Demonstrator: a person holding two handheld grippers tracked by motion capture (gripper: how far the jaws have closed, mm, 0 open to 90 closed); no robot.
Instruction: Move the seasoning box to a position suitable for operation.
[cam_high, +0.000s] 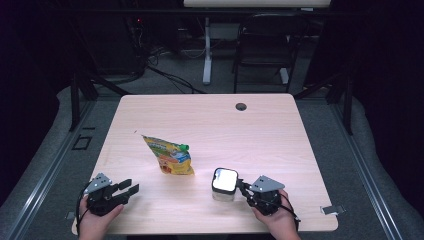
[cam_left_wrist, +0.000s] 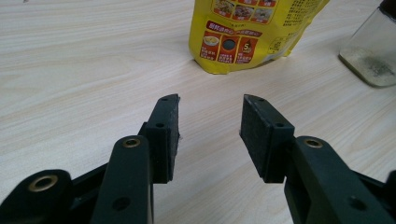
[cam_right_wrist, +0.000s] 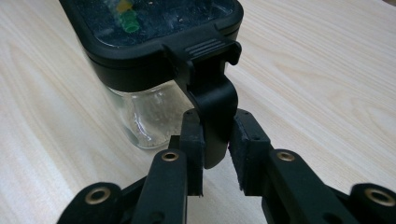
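A clear glass jar (cam_high: 224, 184) with a black lid stands near the table's front edge, right of centre. A black latch (cam_right_wrist: 212, 107) hangs down from the lid's rim. My right gripper (cam_high: 241, 187) comes at the jar from the right, and in the right gripper view my right gripper (cam_right_wrist: 215, 135) is shut on that latch, a pad pressing on each side. A yellow printed pouch (cam_high: 170, 156) with a green cap lies left of the jar. My left gripper (cam_high: 129, 189) rests at the front left, open. In the left gripper view the left gripper (cam_left_wrist: 210, 121) holds nothing and points at the pouch (cam_left_wrist: 247, 32).
The light wooden table (cam_high: 260, 135) has a round cable hole (cam_high: 241, 106) near its far edge. The jar (cam_left_wrist: 371, 51) stands right of the pouch in the left gripper view. Beyond the table are a dark chair (cam_high: 265, 45) and a white desk leg (cam_high: 207, 50).
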